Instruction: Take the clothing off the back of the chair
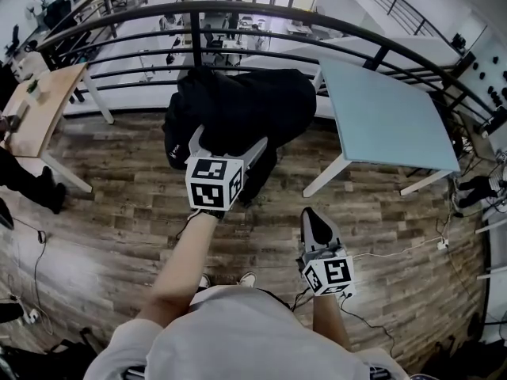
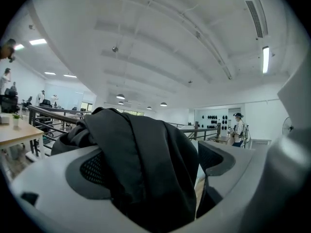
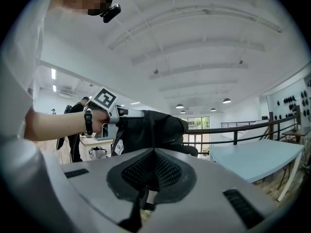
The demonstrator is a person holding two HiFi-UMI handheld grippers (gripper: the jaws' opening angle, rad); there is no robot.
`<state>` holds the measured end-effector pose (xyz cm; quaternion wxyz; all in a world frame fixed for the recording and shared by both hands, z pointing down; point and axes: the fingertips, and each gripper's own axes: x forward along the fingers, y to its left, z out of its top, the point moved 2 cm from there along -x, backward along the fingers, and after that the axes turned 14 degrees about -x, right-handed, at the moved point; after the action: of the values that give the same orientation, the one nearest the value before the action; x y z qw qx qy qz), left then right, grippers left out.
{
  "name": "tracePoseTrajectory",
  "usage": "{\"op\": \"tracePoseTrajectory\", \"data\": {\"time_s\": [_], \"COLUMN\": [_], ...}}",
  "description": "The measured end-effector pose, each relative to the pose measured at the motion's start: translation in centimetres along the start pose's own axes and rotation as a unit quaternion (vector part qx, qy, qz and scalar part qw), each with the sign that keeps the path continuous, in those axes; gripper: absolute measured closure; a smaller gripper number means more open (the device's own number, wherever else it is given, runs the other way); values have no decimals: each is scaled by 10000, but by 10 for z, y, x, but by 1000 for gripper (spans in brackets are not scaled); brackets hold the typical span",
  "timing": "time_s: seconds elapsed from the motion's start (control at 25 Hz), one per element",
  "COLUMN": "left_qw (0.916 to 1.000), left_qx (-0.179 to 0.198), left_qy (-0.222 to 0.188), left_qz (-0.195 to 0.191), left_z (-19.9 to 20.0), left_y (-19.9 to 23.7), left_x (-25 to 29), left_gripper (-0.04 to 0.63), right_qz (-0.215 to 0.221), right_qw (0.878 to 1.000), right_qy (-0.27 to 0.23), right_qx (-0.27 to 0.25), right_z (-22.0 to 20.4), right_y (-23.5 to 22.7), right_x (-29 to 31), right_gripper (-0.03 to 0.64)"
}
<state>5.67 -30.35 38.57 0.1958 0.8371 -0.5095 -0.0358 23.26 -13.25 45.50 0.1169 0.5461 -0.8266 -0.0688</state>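
A black garment [image 1: 245, 109] hangs over the back of a chair beside the railing and hides nearly all of the chair. My left gripper [image 1: 230, 137] stands open and wide at the garment's near side, one jaw on each side of the hanging cloth. In the left gripper view the black cloth [image 2: 146, 169] fills the gap between the two jaws and laps over the left pad [image 2: 87, 171]. My right gripper [image 1: 314, 218] is shut and empty, lower and to the right, short of the chair. The right gripper view shows the garment [image 3: 150, 130] ahead, with the left gripper [image 3: 129, 113] on it.
A light blue table [image 1: 388, 117] stands right of the chair and a wooden table [image 1: 43, 105] at the far left. A curved black railing [image 1: 238, 10] runs behind the chair. Someone's legs [image 1: 32, 184] show at the left edge. Cables [image 1: 396, 252] lie on the wooden floor.
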Motion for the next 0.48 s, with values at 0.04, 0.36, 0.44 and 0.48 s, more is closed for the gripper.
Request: {"op": "tracePoseTrajectory", "data": {"time_s": [0.04,0.36,0.44,0.48], "left_qw": [10000,9959,9934,9921], "left_qx": [3,527,730,803], "left_qy": [-5,-59,-9,6], "left_qz": [62,732,888,960], "left_z": [1,-7,-9,-10], "left_y": [1,13,16,17], "left_x": [3,27,30,32], "left_gripper": [52,52,52,52], "right_qz": [19,76,58,40], "right_qw": [10000,10000,10000,10000], "right_qy": [-3,-20,0,18], "right_qx": [-3,10,21,31], "right_z": [0,-1,-1,-2], "right_y": [-1,-5,-7,-8], "right_x": [0,-1,-3,-5], "right_gripper": [597,597,597,597]}}
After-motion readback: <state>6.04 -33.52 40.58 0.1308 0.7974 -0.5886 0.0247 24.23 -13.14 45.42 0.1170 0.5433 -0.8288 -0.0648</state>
